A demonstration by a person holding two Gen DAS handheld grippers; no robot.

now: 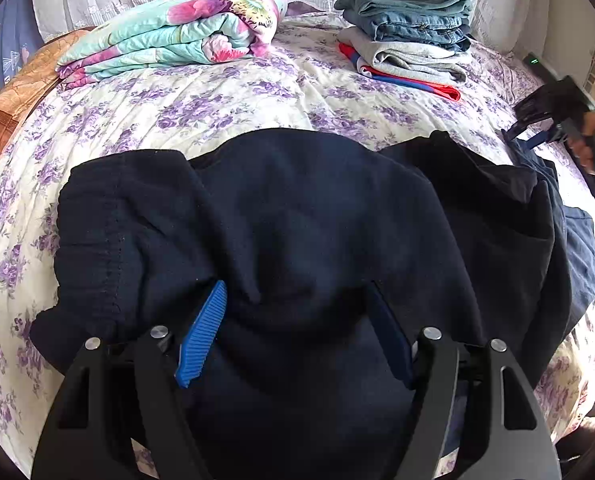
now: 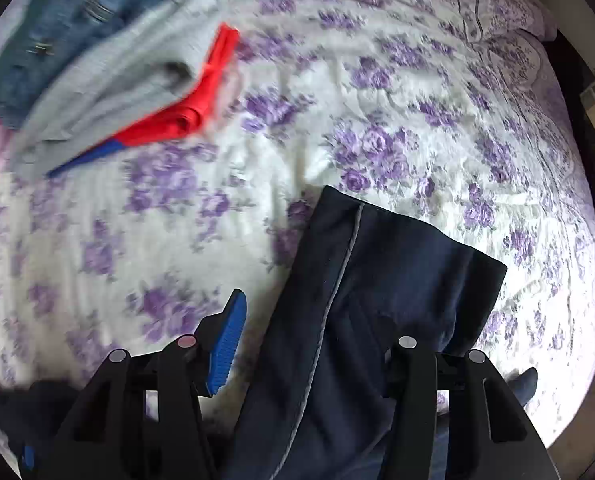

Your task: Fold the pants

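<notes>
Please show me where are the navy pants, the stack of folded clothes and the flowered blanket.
navy pants (image 1: 297, 208): left wrist view, middle of the bunched dark fabric.
stack of folded clothes (image 1: 409, 28): left wrist view, on the jeans layer.
flowered blanket (image 1: 177, 32): left wrist view, its folded top.

matt dark fleecy cloth pants (image 1: 297, 220); quilted cotton-like floral bedspread (image 1: 225, 104); ribbed blue plastic pads (image 1: 201, 340) on left gripper (image 1: 297, 320)
</notes>
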